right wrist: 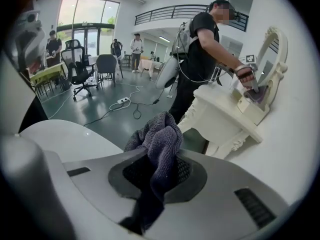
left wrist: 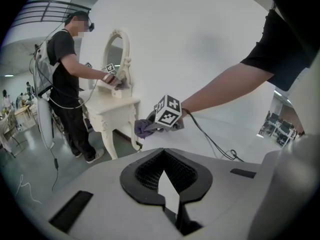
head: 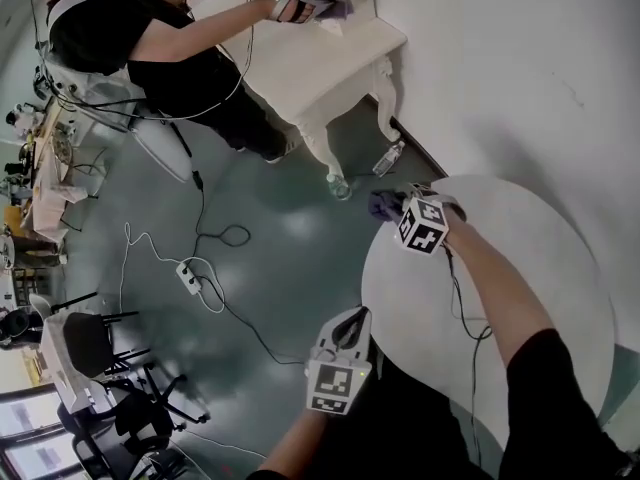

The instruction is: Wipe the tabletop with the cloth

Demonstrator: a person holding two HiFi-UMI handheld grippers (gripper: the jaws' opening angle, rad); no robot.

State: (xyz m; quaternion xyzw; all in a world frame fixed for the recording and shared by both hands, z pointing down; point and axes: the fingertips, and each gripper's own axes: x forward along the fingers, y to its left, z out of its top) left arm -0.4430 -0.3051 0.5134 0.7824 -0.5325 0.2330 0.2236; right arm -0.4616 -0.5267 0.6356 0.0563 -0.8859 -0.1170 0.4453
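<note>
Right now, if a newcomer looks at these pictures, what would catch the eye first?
The right claw pinching a crumpled purple cloth at the far edge of the round white table. Next, at the head view's top, another person working at an ornate white dressing table. The left claw hangs empty beside the round table's near edge.

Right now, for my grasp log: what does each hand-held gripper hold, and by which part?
Right hand-held gripper: the purple-grey terry cloth, pinched at a bunched fold. Left hand-held gripper: nothing.
</note>
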